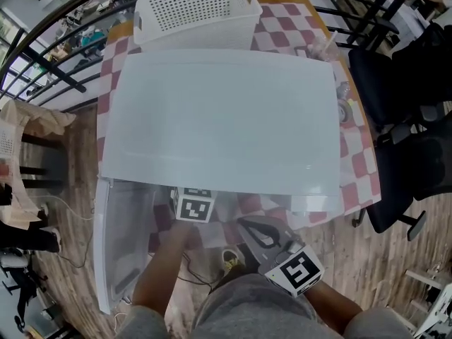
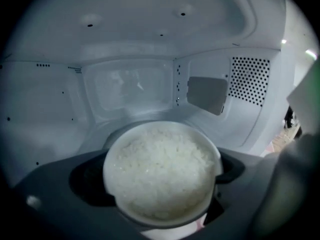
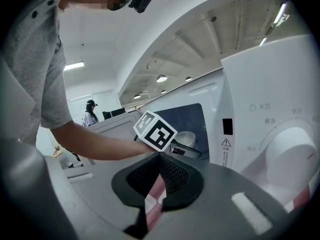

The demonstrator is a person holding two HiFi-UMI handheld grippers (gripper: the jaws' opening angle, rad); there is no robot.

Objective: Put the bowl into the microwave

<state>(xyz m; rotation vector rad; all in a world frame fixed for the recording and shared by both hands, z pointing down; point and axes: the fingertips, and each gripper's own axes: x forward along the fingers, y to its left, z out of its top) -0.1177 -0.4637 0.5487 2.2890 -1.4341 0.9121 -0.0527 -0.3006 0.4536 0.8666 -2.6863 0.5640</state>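
Observation:
A white bowl [image 2: 162, 176] heaped with rice sits between the jaws of my left gripper [image 2: 160, 186], which is shut on it. In the left gripper view the bowl hangs just inside the white microwave cavity [image 2: 130, 94], low over its floor. From above, the microwave [image 1: 222, 119] hides the bowl, and only the left gripper's marker cube [image 1: 194, 207] shows at the opening. In the right gripper view the bowl [image 3: 187, 139] shows in the opening behind that cube [image 3: 156, 130]. My right gripper [image 3: 159, 156] is shut and holds nothing; it stands in front of the microwave [image 1: 265, 233].
The microwave door [image 1: 127, 239] hangs open at the lower left. Its control panel and dial [image 3: 292, 154] are to my right. A white perforated basket [image 1: 198, 9] stands behind the microwave on the checked tablecloth [image 1: 357, 161]. Black office chairs [image 1: 409, 119] crowd the right side.

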